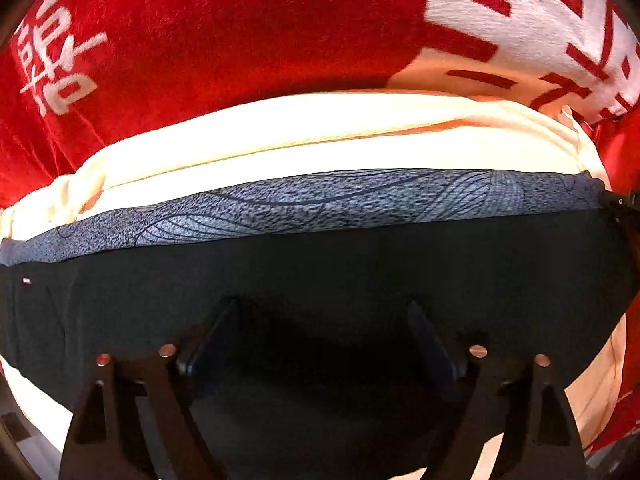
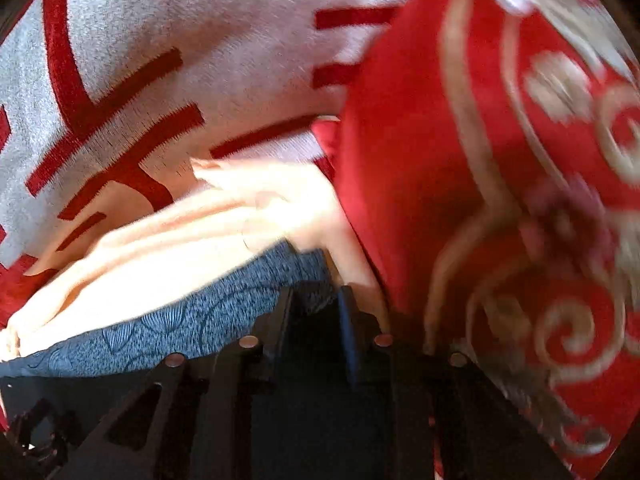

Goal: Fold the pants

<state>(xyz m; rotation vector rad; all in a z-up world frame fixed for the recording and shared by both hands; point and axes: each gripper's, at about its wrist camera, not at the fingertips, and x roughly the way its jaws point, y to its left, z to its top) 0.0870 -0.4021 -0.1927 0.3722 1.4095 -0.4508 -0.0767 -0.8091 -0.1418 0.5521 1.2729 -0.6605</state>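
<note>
Surface: plush red blanket with large white block characters [image 1: 240, 40], covering everything beneath the clothing in both wrist views. At the right of the right wrist view, a red fabric with gold scroll embroidery [image 2: 500, 160] rises over the blanket; that part is motion-blurred, so its shape is unclear. Nothing else of the room can be made out.

Task item: black pants with a grey patterned waistband [image 1: 320, 264], lying flat across the middle of the left wrist view, waistband edge on the far side. They rest on top of a pale cream folded garment [image 1: 280, 140], which sticks out beyond the waistband and at both sides. In the right wrist view the grey waistband shows as a strip at lower left, cream cloth just beyond it.

Left tongs [image 1: 320, 320]: jaws wide apart, pointing down onto the black cloth. Both fingers [image 1: 216, 328] stand over the pants, nothing pinched between them. Contact of the tips with the cloth cannot be told; the area is dark.

Right tongs [image 2: 316, 304]: jaws narrow, a small gap only. The tips sit at the end of the waistband, next to the cream cloth. Whether cloth is pinched cannot be told from the blurred frame.
</note>
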